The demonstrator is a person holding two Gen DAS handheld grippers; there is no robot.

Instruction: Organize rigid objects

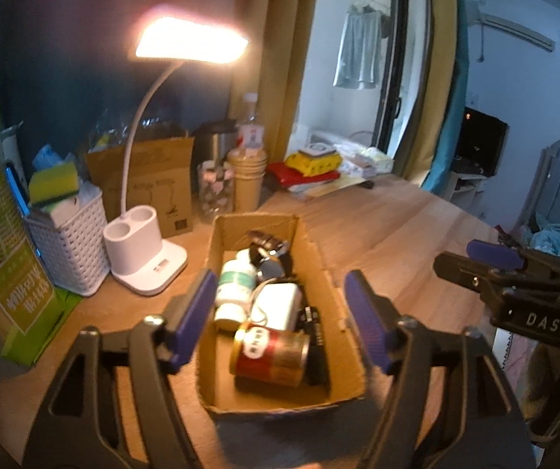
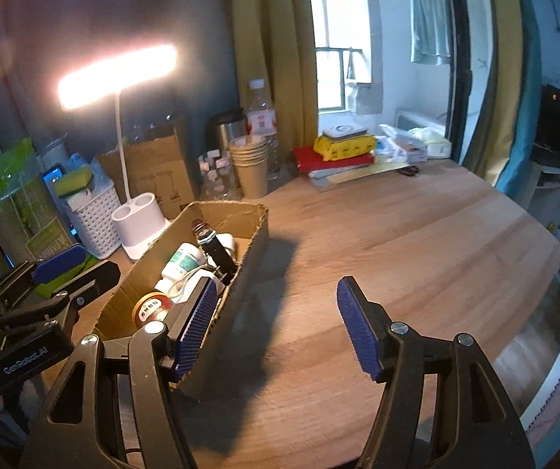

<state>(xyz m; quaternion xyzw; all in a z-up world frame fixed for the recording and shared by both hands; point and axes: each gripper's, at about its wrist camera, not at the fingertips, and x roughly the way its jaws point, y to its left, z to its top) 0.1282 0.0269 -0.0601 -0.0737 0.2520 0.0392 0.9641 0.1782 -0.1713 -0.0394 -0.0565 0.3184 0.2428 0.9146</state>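
Note:
An open cardboard box stands on the wooden table. Inside lie a red and gold can, a white bottle with a green label, a white block with a cable and dark items. My left gripper hangs open above the box, nothing between its blue pads. My right gripper is open and empty too; its left finger overlaps the box's right wall and its right finger is over bare table. It also shows at the right of the left wrist view as the right gripper.
A lit white desk lamp stands left of the box, beside a white basket with sponges. Behind are a brown bag, paper cups, a water bottle and a red and yellow stack. Bare tabletop stretches right.

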